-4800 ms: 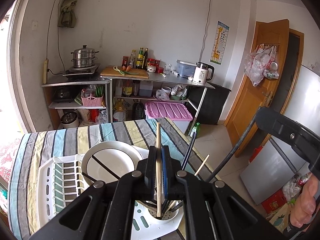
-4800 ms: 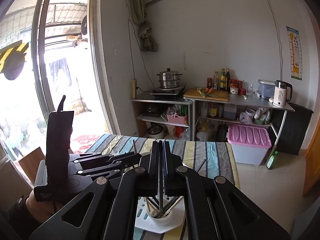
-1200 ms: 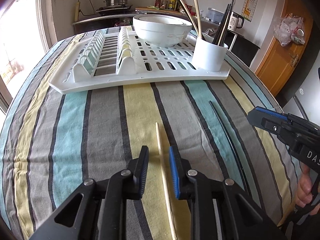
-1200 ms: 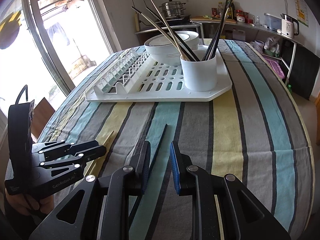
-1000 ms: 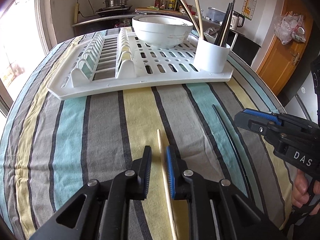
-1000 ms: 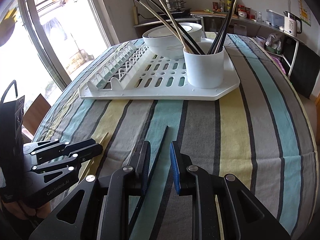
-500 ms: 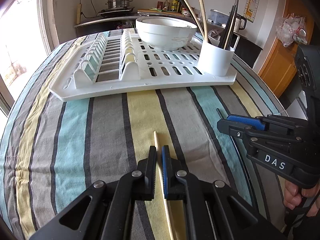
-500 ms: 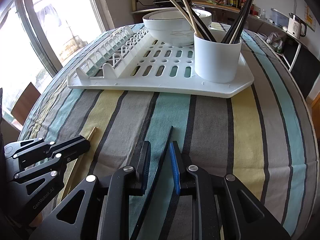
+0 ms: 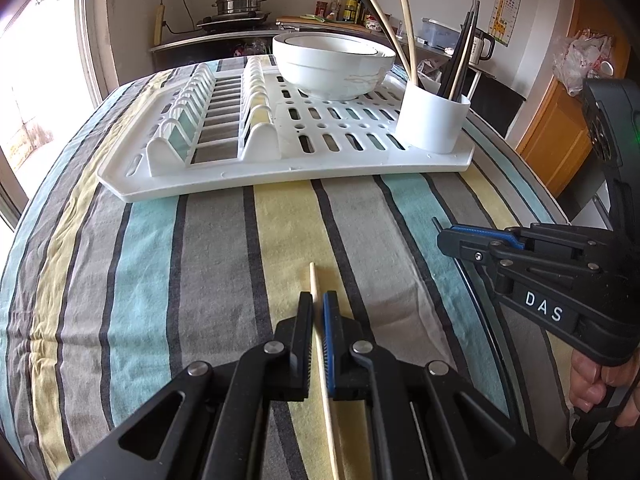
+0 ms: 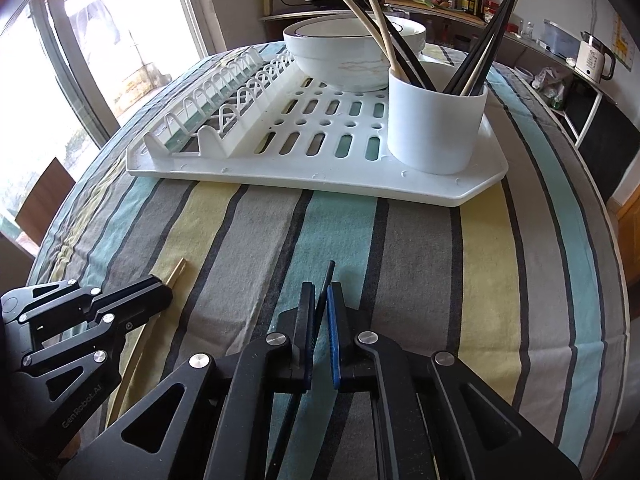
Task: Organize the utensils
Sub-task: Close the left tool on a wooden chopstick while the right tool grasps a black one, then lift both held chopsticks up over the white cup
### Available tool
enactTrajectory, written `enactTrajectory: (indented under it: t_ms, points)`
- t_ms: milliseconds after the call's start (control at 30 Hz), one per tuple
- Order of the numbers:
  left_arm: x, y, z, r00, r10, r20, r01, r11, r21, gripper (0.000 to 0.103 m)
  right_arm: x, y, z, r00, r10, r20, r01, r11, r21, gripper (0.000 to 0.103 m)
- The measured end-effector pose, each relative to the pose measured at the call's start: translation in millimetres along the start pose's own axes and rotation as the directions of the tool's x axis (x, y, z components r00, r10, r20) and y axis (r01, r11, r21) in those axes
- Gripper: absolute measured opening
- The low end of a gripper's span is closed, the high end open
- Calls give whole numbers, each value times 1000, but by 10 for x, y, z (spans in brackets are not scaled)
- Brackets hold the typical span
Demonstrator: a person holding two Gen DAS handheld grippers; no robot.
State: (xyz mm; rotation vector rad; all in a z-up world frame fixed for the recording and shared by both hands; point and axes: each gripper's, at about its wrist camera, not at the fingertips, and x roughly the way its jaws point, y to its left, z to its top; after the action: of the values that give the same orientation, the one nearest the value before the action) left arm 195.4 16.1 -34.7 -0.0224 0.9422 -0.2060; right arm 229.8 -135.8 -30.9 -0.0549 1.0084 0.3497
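My left gripper (image 9: 318, 300) is shut on a pale wooden chopstick (image 9: 312, 278) that lies on the striped tablecloth. My right gripper (image 10: 318, 292) has its jaws closed around a black chopstick (image 10: 329, 271) on the cloth. The right gripper also shows in the left wrist view (image 9: 452, 238), and the left gripper in the right wrist view (image 10: 160, 286). A white utensil cup (image 9: 432, 118) with several black and wooden chopsticks stands on the near right corner of a white dish rack (image 9: 280, 168).
A white bowl (image 9: 334, 64) sits on the rack behind the cup. The table edge (image 10: 616, 264) drops off at the right. A kitchen counter with a pot, bottles and a kettle stands against the far wall.
Both grippers moved forward over their chopsticks and closed on them: the left on the wooden one, the right on the black one.
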Motion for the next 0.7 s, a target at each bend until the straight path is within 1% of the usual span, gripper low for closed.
enactTrajectory:
  t_ms: [200,367,533,700]
  points:
    - [-76,-24,39,1000,-16,15,16,1000,1,5,-246,-28,23,997,30,66,-30,1000,6,6]
    - [-206,-36,91,999,-31,39,31,1000,0,5,-528,-84,58,990,50,135,-53,998,19,6]
    - [-454,-80,184,994,-46,96,45,999,8,5,-856,-147,95,975,68,213,-75,997,27,5]
    - [-743,-126,291,984,-66,163,63,998,21,5,-1177,-181,135,953,87,289,-98,995,23,5]
